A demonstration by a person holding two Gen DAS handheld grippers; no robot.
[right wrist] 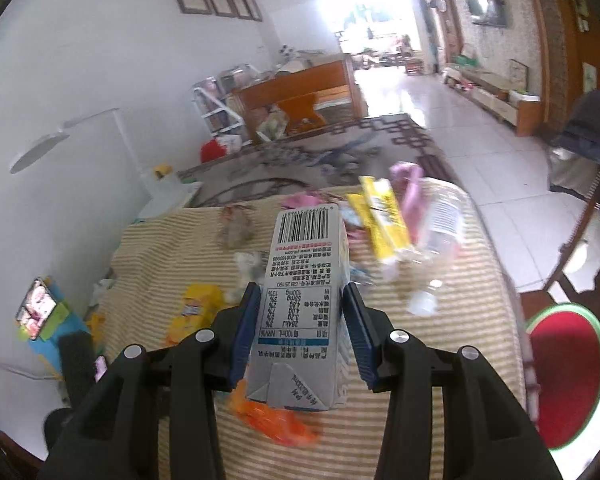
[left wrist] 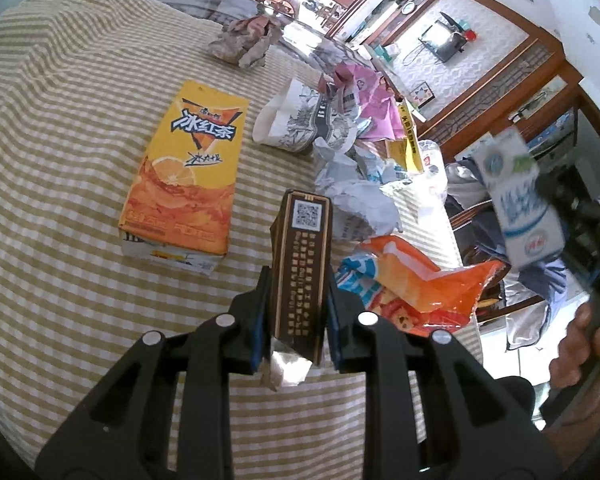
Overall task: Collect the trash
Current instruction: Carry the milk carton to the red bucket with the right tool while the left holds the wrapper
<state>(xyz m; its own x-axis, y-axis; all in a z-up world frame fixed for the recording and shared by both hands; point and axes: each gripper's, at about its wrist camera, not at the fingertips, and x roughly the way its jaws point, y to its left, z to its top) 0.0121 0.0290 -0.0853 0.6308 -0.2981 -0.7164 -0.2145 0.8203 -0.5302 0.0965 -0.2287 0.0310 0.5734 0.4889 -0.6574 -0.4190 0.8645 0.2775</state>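
Left gripper (left wrist: 296, 312), bottom centre of the left wrist view: clamped narrow on a brown cigarette box (left wrist: 300, 268), long axis running straight out along the fingers toward mid-frame, crumpled foil hanging from its near end. Right gripper (right wrist: 300, 332), bottom centre of the right wrist view: held at a moderate width on a white milk carton (right wrist: 306, 304), blue pads pressed to both side walls, long axis likewise along the fingers, barcode end pointing away. Same carton seen at the right edge of the left wrist view, blurred, lifted clear of the checked counter (left wrist: 60, 160). Both grippers loaded, so no free one for another pick; judged next step is drop-off for each load. No bin or bag visible in either view, so direction of drop-off cannot be told. Remaining trash, outward from left gripper: orange snack wrapper (left wrist: 412, 280) just right of the box, crumpled white paper (left wrist: 356, 196) beyond it, yellow iced-tea carton (left wrist: 188, 172) lying flat at centre-left, long axis toward upper frame, printed paper bag (left wrist: 296, 120) further up, brownish crumpled wad (left wrist: 244, 40) near top. Clear plastic bottle (right wrist: 440, 232) on its side right of centre in right wrist view, with a yellow sachet (right wrist: 384, 220) just left of it. Left gripper nearer the iced-tea carton; right gripper nearer the bottle.
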